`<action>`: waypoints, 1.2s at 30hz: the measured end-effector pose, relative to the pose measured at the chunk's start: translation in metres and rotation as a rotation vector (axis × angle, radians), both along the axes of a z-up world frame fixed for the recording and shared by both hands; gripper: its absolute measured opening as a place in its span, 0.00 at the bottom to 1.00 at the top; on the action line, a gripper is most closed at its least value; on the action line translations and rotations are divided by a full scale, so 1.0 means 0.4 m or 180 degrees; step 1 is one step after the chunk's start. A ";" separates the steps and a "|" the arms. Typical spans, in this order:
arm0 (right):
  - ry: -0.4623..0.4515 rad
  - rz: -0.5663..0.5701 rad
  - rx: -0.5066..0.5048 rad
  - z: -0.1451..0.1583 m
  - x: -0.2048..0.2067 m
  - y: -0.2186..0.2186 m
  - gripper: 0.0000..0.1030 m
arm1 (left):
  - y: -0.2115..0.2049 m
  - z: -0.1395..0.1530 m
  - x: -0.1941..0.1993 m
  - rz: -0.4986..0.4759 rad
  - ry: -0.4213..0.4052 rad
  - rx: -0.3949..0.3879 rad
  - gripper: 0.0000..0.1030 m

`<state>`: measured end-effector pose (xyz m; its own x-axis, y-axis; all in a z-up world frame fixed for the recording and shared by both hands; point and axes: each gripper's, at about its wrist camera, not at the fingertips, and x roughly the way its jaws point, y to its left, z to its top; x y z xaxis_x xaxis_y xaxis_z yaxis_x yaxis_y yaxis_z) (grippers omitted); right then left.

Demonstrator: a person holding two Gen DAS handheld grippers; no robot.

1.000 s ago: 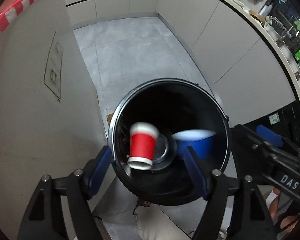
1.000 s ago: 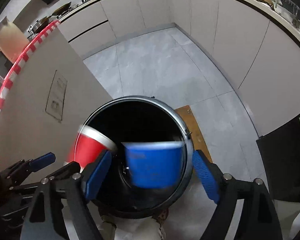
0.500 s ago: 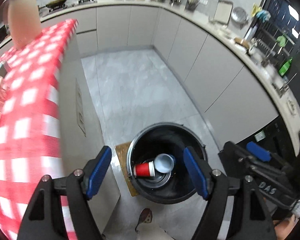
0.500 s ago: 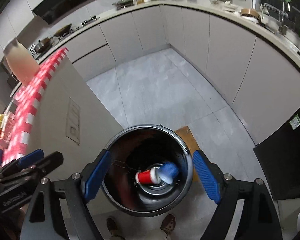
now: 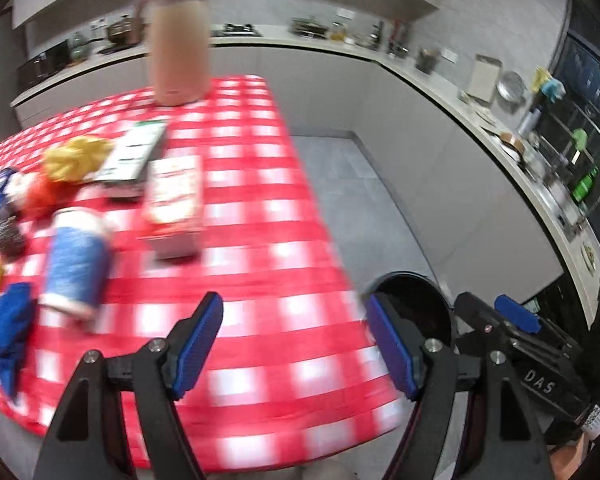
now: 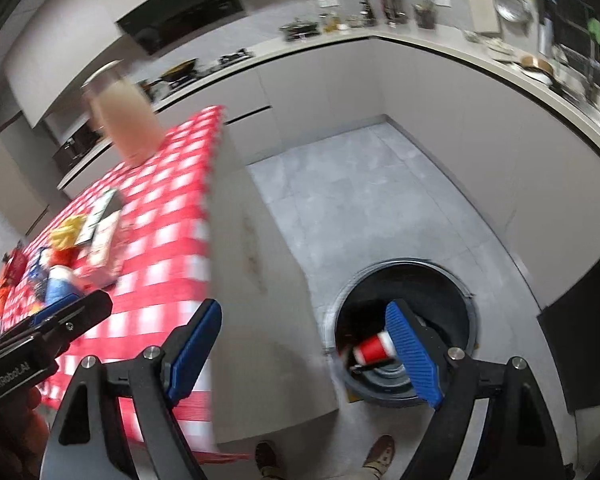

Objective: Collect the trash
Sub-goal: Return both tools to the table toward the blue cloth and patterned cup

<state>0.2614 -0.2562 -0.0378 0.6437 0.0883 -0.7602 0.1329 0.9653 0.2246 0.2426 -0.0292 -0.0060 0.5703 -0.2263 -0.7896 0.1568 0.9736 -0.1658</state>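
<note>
**Both grippers wide apart and empty, one over the table, one above the bin**

Left wrist view: the left gripper [image 5: 296, 344] has its blue pads spread wide with nothing between them, over the red-checked tablecloth [image 5: 260, 216]. At 10 o'clock from it a blue paper cup [image 5: 76, 260] lies on its side; a red-and-white carton [image 5: 174, 204] lies at 11 o'clock, a beige jug [image 5: 178, 40] stands at the far edge at 12. The black trash bin [image 5: 416, 304] sits on the floor at 3 o'clock, partly hidden by the right-hand pad.

Right wrist view: the right gripper [image 6: 304, 352] is likewise fully spread and holds nothing. The bin [image 6: 456, 292] lies at 3 o'clock, with a red cup [image 6: 374, 348] on its side inside. The tablecloth [image 6: 164, 216] stretches toward 10 o'clock.
</note>
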 end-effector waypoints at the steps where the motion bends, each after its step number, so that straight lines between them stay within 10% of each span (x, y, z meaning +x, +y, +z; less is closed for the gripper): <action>1: -0.0024 0.0051 -0.0007 0.008 0.002 0.050 0.83 | 0.043 0.003 -0.006 0.0055 -0.0009 0.0022 0.74; 17: -0.0086 0.0416 0.0004 0.030 -0.008 0.563 0.83 | 0.470 0.003 -0.047 0.0407 -0.0008 0.0121 0.74; 36: -0.0023 0.0865 0.0024 -0.008 0.003 0.697 0.83 | 0.595 -0.094 -0.062 0.0789 0.0168 0.0313 0.77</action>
<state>0.2625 0.0228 -0.0411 0.6011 0.2641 -0.7543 -0.1325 0.9637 0.2319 0.2177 0.2089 -0.0435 0.5563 -0.0057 -0.8309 -0.0946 0.9930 -0.0702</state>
